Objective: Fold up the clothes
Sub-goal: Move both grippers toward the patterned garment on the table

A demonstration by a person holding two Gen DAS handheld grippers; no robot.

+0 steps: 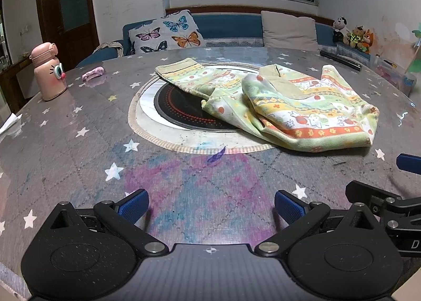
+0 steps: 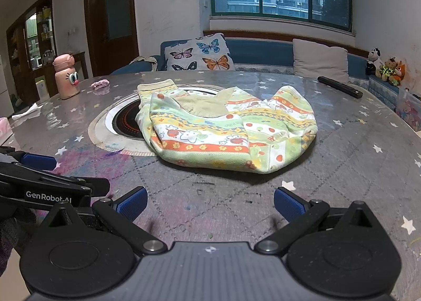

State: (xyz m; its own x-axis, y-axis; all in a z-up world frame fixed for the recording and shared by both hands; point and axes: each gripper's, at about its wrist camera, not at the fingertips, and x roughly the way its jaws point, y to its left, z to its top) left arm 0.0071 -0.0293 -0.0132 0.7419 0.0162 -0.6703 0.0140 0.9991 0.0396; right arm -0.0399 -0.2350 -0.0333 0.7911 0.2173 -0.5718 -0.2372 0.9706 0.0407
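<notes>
"GenRobot.AI" in white letters on black body of left gripper [image 2: 39, 161], seen at left edge of right wrist view. Single white "D" on black body of right gripper [image 1: 410, 166], at right edge of left wrist view; rest cut off. Print on garment [image 2: 231, 127] too blurred to read.

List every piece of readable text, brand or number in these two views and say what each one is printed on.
"GenRobot.AI": white lettering on the black body of the left gripper, seen at the left edge of the right wrist view.
"D": one white letter, the rest cut off, on the right gripper in the left wrist view.
Print on the patterned garment: too small and blurred to read.
</notes>
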